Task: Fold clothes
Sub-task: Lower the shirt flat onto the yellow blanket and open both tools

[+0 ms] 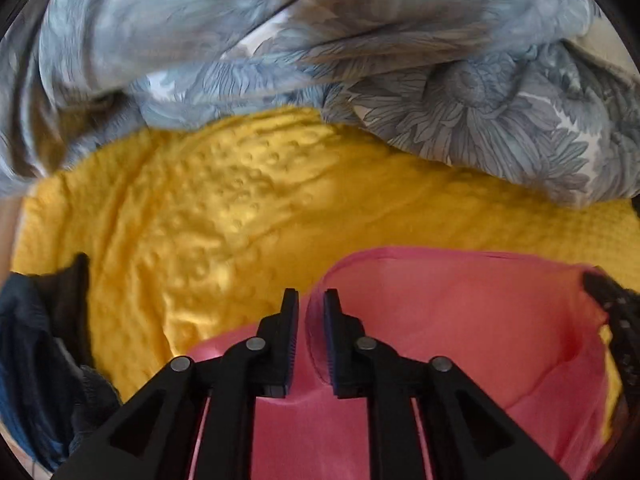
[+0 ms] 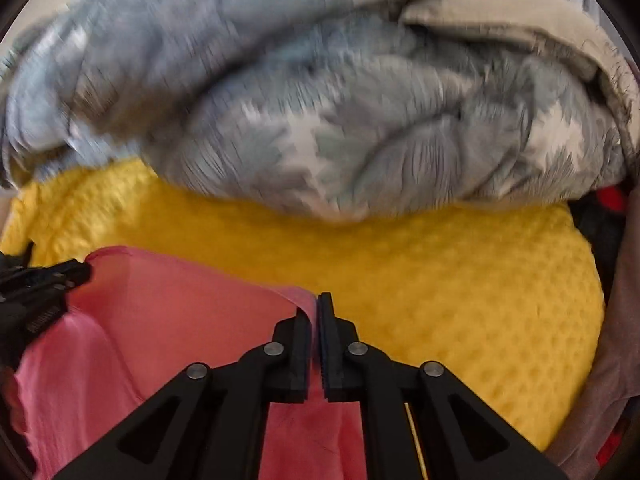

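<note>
**Both grippers low over a pink garment on a yellow blanket**

The left gripper (image 1: 311, 300) points steeply down, its jaws a narrow slot apart. A fold of the pink garment (image 1: 460, 320) rises between the pads, yet a gap shows on either side of it, so the cloth looks released rather than pinched.

The right gripper (image 2: 316, 306) is tilted down likewise. Its jaws stand closer, with a thin edge of the pink garment (image 2: 180, 300) running up between them; whether the pads press on it I cannot tell.

The garment stretches between the two grippers, lying loosely on a textured yellow blanket (image 1: 240, 208). Beyond it bulges a rumpled blue-grey floral duvet (image 1: 480, 120). Dark blue clothing (image 1: 28, 340) is bunched at the left gripper's outer side.
</note>
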The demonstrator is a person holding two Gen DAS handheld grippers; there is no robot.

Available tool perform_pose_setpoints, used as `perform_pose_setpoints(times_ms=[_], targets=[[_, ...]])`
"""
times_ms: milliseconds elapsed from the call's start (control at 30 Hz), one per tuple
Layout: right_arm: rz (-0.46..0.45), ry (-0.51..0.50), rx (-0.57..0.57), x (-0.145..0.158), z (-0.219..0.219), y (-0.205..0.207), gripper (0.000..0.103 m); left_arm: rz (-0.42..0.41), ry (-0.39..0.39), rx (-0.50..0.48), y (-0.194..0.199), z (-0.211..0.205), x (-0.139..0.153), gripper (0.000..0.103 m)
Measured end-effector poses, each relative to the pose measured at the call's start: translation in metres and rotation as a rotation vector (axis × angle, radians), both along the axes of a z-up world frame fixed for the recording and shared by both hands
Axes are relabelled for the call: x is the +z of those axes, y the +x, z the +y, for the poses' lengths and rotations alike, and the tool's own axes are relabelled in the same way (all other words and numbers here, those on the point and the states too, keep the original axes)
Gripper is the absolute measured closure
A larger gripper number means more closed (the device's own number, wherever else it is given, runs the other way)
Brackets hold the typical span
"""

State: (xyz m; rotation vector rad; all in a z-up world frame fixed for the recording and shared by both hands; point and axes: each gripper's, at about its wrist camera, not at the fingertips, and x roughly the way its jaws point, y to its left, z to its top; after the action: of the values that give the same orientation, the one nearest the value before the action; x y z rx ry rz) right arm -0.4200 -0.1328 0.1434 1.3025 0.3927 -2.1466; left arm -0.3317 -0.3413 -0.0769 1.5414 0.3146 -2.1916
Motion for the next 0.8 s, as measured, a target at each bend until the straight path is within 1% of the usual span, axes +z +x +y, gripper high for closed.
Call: perform_pose_setpoints(times_ms=[33, 67, 100, 133, 167, 200, 233, 267, 300, 400, 467, 500, 567, 633, 733, 767, 800], targets=[[0.009, -0.001, 0.012, 0.003, 0.003, 0.002, 0.089, 0.029, 0.006, -0.004, 0.010, -0.003, 0.010, 0.087], [0.023, -0.010, 0.022, 0.009, 0.007, 0.005, 0.079, 0.060, 0.007, -0.008, 0.020, -0.006, 0.021, 0.082], [0.039, -0.030, 0.030, 0.018, 0.015, 0.009, 0.070, 0.084, -0.013, -0.018, 0.030, -0.005, 0.032, 0.076], [0.049, -0.049, 0.039, 0.028, 0.022, 0.014, 0.051, 0.107, -0.037, -0.030, 0.041, -0.003, 0.043, 0.074], [0.055, -0.067, 0.049, 0.036, 0.030, 0.020, 0.042, 0.129, -0.061, -0.042, 0.053, -0.001, 0.054, 0.067], [0.073, -0.080, 0.059, 0.046, 0.038, 0.029, 0.041, 0.152, -0.085, -0.054, 0.064, 0.002, 0.065, 0.061], [0.095, -0.092, 0.069, 0.056, 0.046, 0.040, 0.041, 0.164, -0.142, -0.066, 0.074, 0.006, 0.075, 0.056], [0.115, -0.099, 0.082, 0.065, 0.054, 0.053, 0.040, 0.182, -0.203, -0.088, 0.090, 0.016, 0.086, 0.044], [0.135, -0.105, 0.097, 0.074, 0.061, 0.066, 0.039, 0.205, -0.231, -0.107, 0.103, 0.023, 0.094, 0.038], [0.220, -0.098, 0.141, 0.102, 0.085, 0.115, 0.038, 0.293, -0.286, -0.151, 0.146, 0.045, 0.117, 0.034], [0.275, -0.086, 0.163, 0.113, 0.091, 0.140, 0.038, 0.362, -0.318, -0.172, 0.182, 0.064, 0.135, 0.034], [0.300, -0.090, 0.176, 0.120, 0.097, 0.155, 0.038, 0.389, -0.327, -0.173, 0.199, 0.074, 0.140, 0.034], [0.323, -0.100, 0.191, 0.129, 0.111, 0.186, 0.037, 0.439, -0.342, -0.172, 0.233, 0.094, 0.149, 0.032], [0.336, -0.106, 0.203, 0.133, 0.125, 0.214, 0.036, 0.471, -0.333, -0.158, 0.263, 0.111, 0.150, 0.031], [0.310, -0.116, 0.223, 0.130, 0.144, 0.254, 0.036, 0.498, -0.265, -0.140, 0.308, 0.132, 0.143, 0.030], [0.307, -0.119, 0.225, 0.128, 0.151, 0.265, 0.036, 0.500, -0.255, -0.131, 0.319, 0.138, 0.139, 0.030], [0.315, -0.119, 0.227, 0.126, 0.158, 0.278, 0.036, 0.497, -0.260, -0.122, 0.329, 0.145, 0.137, 0.030]])
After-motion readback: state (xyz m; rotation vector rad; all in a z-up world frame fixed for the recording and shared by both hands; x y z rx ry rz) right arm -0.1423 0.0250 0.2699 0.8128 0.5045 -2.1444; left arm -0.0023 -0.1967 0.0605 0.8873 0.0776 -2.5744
